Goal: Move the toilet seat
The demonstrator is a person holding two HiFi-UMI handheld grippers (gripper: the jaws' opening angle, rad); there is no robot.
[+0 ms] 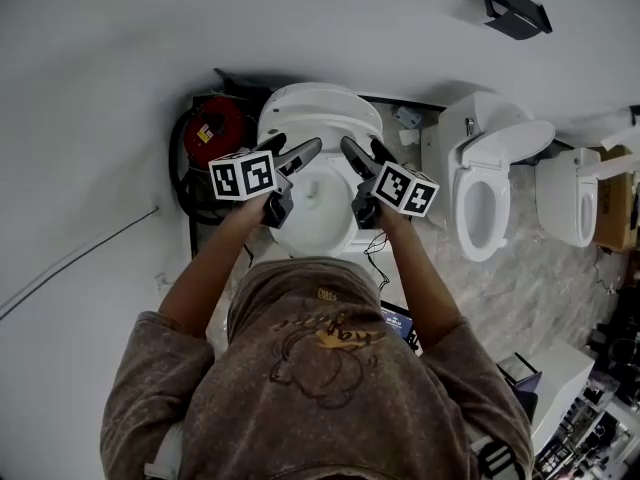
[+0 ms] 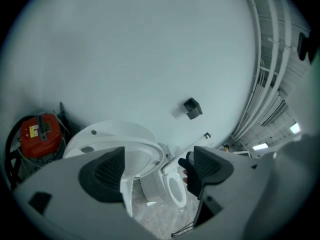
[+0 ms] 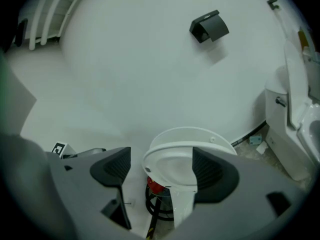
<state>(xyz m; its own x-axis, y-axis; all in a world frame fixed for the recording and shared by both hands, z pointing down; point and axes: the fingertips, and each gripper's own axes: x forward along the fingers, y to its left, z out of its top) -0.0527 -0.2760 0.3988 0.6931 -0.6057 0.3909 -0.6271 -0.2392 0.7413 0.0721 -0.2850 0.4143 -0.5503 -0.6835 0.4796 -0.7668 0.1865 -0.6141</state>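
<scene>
While my left tongs (image 1: 300, 144) and right tongs (image 1: 362, 146) gape wide, clamping nothing — the toilet seat (image 3: 172, 166) between their pads could slip and slam down.

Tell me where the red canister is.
Head view, left side: the red canister stands by the wall, immediately left of the nearest toilet, black hose coiled around it.

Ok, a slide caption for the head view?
Person holds left gripper and right gripper, jaws apart, over a white toilet; a second toilet and third toilet at right.
</scene>
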